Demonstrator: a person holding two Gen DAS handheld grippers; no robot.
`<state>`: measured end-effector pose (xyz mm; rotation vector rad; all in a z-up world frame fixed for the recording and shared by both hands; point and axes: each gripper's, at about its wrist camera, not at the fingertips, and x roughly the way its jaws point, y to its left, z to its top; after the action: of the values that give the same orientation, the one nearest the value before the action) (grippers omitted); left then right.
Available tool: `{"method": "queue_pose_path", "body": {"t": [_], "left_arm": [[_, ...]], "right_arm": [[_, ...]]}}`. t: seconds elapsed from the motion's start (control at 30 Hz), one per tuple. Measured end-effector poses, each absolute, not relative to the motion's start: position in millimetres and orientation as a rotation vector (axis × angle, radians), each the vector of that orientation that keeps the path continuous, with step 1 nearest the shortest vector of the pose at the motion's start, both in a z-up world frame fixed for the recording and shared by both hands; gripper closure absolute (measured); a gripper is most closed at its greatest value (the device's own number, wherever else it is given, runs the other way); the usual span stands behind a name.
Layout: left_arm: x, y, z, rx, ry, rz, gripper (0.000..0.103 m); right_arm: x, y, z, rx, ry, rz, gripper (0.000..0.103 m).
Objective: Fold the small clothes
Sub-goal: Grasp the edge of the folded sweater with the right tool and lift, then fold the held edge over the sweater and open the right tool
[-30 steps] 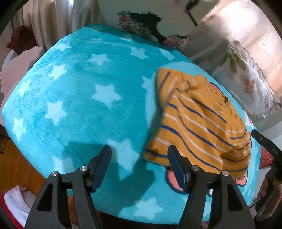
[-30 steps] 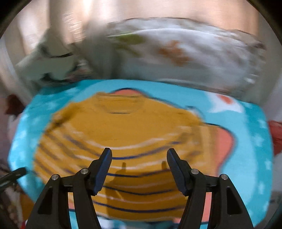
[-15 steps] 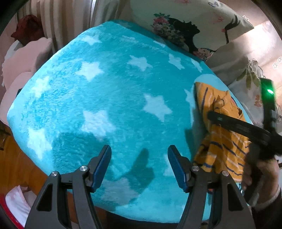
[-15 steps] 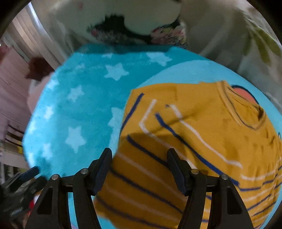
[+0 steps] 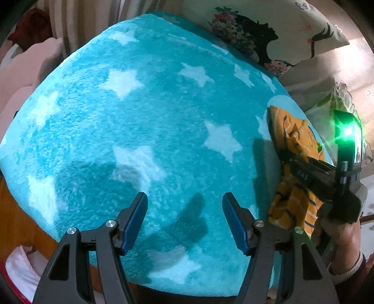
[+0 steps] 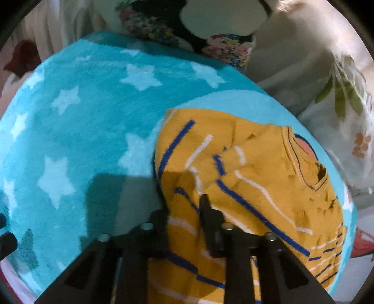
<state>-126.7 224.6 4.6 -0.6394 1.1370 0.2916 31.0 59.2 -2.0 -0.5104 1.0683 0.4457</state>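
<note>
A small mustard-yellow shirt (image 6: 252,177) with blue and white stripes lies on a teal star-patterned blanket (image 6: 93,131). My right gripper (image 6: 184,208) is shut on the shirt's left edge, with cloth bunched between the fingers. In the left wrist view the shirt (image 5: 292,140) lies at the far right, partly behind the right gripper (image 5: 311,170) and the hand that holds it. My left gripper (image 5: 184,219) is open and empty over bare blanket (image 5: 140,121), left of the shirt.
Floral and printed pillows (image 5: 268,30) lie along the blanket's far edge, also in the right wrist view (image 6: 327,77). Curtains (image 5: 77,21) hang at the back left. A pink cushion (image 5: 25,67) lies past the left edge. The blanket's near edge drops off below my left gripper.
My right gripper has come down over the shirt's left edge and shut on it. My left gripper has swung left, so the shirt now sits at its view's right edge.
</note>
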Motion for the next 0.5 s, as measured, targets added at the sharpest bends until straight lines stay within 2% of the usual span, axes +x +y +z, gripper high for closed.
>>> {"method": "queue_pose_path", "body": {"t": [0.27,0.5], "left_arm": [[-116.9,188.8,24.0,-0.590,1.131,0.310,0.038],[-98.8,127.5,58.3,-0.515,1.098,0.288,0.038]], "right_arm": [[50.3,-0.1,39.8,-0.168,1.085,0.594,0.088],[75.7,-128.9,89.8,0.081,0.997,0.580,0.088]]}}
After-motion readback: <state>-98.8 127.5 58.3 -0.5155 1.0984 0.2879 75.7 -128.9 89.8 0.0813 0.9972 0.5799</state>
